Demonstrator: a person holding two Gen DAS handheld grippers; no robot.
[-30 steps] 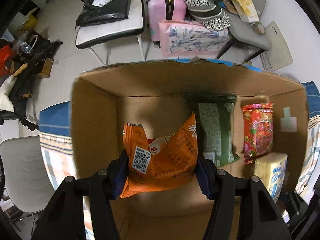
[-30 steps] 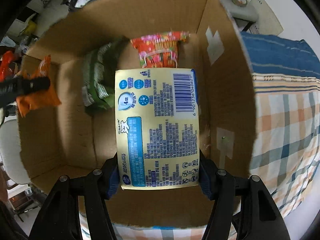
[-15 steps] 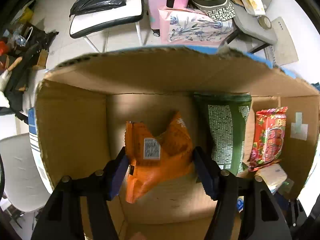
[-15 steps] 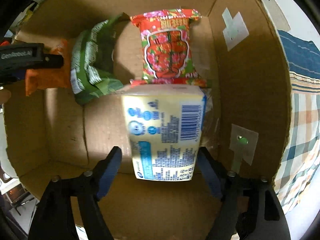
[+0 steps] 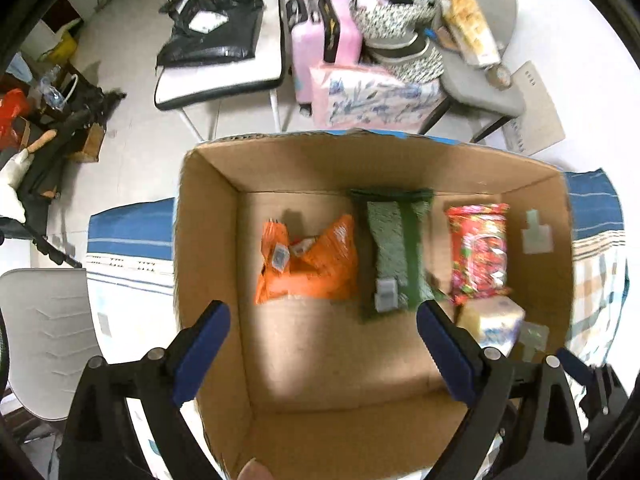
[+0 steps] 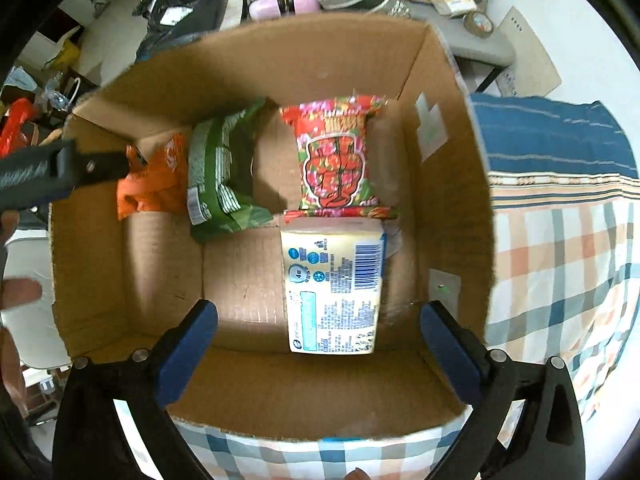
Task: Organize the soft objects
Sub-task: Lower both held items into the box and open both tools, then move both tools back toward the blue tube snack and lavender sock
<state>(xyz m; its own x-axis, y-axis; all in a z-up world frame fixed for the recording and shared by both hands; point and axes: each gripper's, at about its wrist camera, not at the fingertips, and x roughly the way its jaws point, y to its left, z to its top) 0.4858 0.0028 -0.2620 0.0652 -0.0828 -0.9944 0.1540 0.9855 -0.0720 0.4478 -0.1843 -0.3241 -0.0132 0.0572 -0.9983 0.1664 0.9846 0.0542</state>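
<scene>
Through my left wrist camera, my left hand-held gripper [image 5: 322, 318] is spread wide and carries nothing, poised over the near part of the cardboard box [image 5: 208, 240]. Along the box's far wall lie three packets in a row: the orange snack bag [image 5: 310, 266] toward the left wall, the green snack bag [image 5: 396, 260] just beside it, and the red snack packet [image 5: 478, 252] toward the right wall. The yellow tissue pack [image 5: 494, 320] sits blurred in front of the red packet, near the box's right wall. The box stands on a blue and plaid tablecloth [image 5: 596, 248].

Through my right wrist camera, my right hand-held gripper [image 6: 318, 334] is likewise released, its blue pads standing apart with nothing between them, above the box's near wall. The yellow tissue pack [image 6: 334, 290] lies flat on the box floor, its far end touching the red snack packet [image 6: 336, 160]. The green snack bag [image 6: 218, 172] leans left of that, then the orange snack bag [image 6: 154, 184], partly hidden behind my left hand-held gripper [image 6: 60, 172] at the cardboard box's [image 6: 448, 184] left wall.
</scene>
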